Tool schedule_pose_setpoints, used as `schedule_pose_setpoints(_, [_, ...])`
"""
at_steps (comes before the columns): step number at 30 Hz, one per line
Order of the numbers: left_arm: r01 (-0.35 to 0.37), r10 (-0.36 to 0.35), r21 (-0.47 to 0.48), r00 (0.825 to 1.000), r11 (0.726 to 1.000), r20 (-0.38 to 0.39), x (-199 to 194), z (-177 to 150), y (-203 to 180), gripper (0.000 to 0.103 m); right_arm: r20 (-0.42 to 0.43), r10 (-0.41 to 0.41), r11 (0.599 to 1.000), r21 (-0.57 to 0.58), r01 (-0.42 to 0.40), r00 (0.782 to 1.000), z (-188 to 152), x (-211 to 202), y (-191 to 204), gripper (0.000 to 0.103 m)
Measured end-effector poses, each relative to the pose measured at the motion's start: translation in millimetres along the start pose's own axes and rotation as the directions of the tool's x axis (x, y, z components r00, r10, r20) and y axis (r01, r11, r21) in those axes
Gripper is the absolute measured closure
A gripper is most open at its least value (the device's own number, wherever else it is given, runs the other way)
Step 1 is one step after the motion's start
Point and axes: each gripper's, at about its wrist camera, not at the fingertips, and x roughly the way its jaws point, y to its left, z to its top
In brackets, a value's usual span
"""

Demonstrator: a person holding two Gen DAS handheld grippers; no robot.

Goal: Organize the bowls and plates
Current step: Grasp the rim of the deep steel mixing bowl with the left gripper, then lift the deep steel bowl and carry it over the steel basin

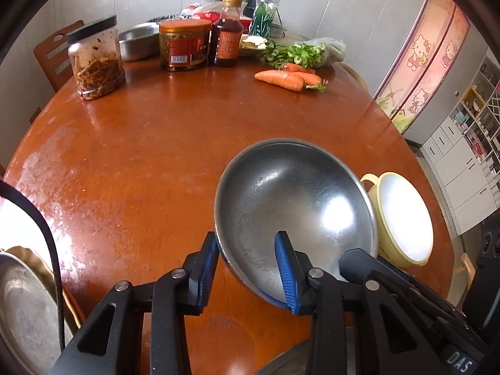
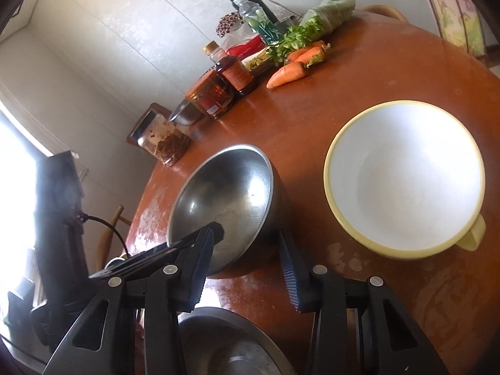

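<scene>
A steel bowl [image 1: 297,200] [image 2: 225,187] stands tilted on its side over the round brown table [image 1: 140,162]. My left gripper [image 1: 247,237] is shut on its near rim, one blue pad outside and one inside. My right gripper [image 2: 245,237] straddles the bowl's wall further round, with both pads seeming to rest against the metal; one of its fingers [image 1: 359,262] shows in the left wrist view. Just right of the steel bowl sits a yellow bowl [image 1: 406,218] [image 2: 403,175], white inside and with a handle. A steel plate [image 1: 25,306] lies at the near left edge.
At the back of the table stand a jar of dried food [image 1: 95,59], a red-labelled jar [image 1: 184,45], a sauce bottle [image 1: 226,34], a steel basin [image 1: 139,42], carrots [image 1: 287,78] and greens [image 1: 306,51]. Another steel dish [image 2: 231,343] lies below my right gripper.
</scene>
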Motion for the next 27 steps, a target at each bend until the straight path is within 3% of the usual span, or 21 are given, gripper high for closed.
schedule_pose_setpoints(10, [-0.012, 0.012, -0.014, 1.000, 1.000, 0.016, -15.8, -10.1, -0.1, 0.066, 0.022, 0.002, 0.997, -0.075, -0.001, 1.000, -3.3, -10.3, 14.0, 0.060])
schedule_pose_setpoints(27, [-0.032, 0.032, -0.005, 0.995, 0.999, 0.097, -76.2, -31.2, -9.8, 0.066, 0.057, 0.061, 0.991, -0.123, -0.054, 0.996, -17.8, -49.1, 34.6, 0.060])
